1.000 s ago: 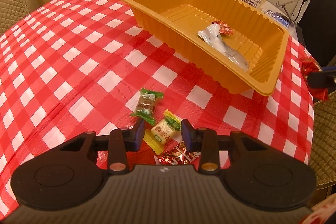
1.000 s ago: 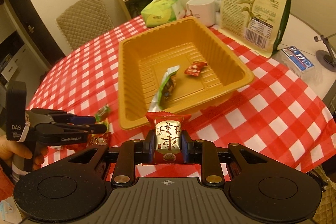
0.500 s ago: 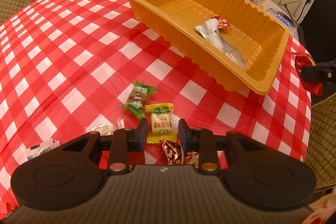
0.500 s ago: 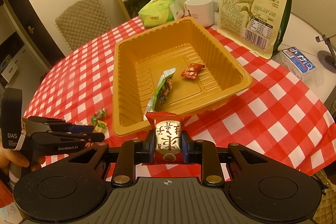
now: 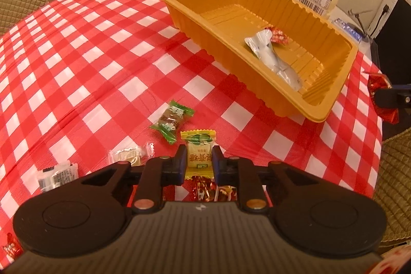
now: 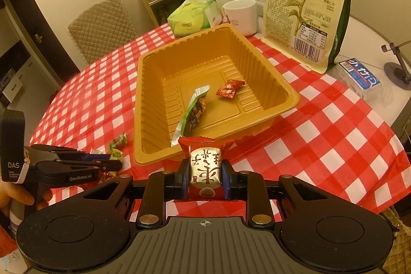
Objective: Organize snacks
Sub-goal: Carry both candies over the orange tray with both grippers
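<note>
Above checked bench [image 5: 97,48]: left hand-held gripper [image 5: 199,162] just closed, pinching yellow wrapped candy [image 5: 198,154]; right hand-held gripper [image 6: 204,175] clamping red foil-wrapped snack [image 6: 204,166]. Next: lift, release into ribbed orange plastic tray [image 6: 267,73].

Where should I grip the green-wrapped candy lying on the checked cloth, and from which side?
Take the green-wrapped candy across its thick brown middle, not the flat crimped green ends. It lies flat and skewed on the red-and-white checked cloth, so probably come from above with the fingers turned to span its short width. The yellow-wrapped candy sits close, so stay clear of that side.
</note>
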Demonstrator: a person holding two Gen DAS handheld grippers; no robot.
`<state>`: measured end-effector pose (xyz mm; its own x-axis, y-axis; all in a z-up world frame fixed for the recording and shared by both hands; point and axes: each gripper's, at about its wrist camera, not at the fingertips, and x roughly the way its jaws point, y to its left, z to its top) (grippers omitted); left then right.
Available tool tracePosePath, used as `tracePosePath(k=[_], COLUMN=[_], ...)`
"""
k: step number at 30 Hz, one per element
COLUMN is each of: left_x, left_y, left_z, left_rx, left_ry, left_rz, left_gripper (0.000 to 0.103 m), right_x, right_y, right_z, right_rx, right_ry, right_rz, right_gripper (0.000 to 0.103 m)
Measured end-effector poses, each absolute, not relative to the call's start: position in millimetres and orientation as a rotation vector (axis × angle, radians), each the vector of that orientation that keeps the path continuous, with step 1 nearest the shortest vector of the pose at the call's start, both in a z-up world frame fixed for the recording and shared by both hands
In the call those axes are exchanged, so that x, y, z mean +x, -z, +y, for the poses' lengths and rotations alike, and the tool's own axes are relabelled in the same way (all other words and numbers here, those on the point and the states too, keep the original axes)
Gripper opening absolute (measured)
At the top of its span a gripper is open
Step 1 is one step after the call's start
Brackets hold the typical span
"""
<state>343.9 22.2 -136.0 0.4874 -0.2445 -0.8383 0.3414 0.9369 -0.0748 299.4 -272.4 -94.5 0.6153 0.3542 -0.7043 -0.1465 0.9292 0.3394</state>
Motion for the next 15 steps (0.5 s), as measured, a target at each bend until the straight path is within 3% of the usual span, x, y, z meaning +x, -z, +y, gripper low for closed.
tracePosePath(k=[15], left_x=[343.7], left_y=[81.5], left_z=[7.9], left_rx=[0.054], left_ry=[0.325], left_rz=[0.878], left_gripper=[0.018], right_x=[329.3], right_y=[83.4], right_z=[-274.8], right_rx=[0.211], right_ry=[-0.365], right_rz=[0.800], right_gripper=[0.026])
